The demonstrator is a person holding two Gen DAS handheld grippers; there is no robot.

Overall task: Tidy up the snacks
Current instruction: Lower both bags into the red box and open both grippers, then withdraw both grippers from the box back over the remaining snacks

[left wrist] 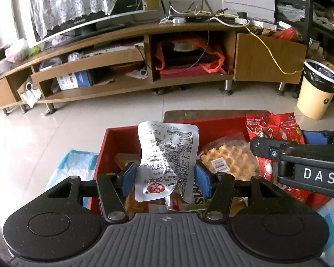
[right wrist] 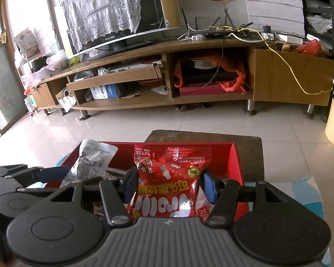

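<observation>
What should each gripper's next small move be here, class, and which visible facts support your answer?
Probably lower both packets a little further into the red box, then open. The left gripper is shut on the silver packet, the right gripper on the red candy packet; both hang over the box, which already holds other snacks.

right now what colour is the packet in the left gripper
Silver with black print and a small red logo: the silver packet, best seen in the left wrist view.
</observation>
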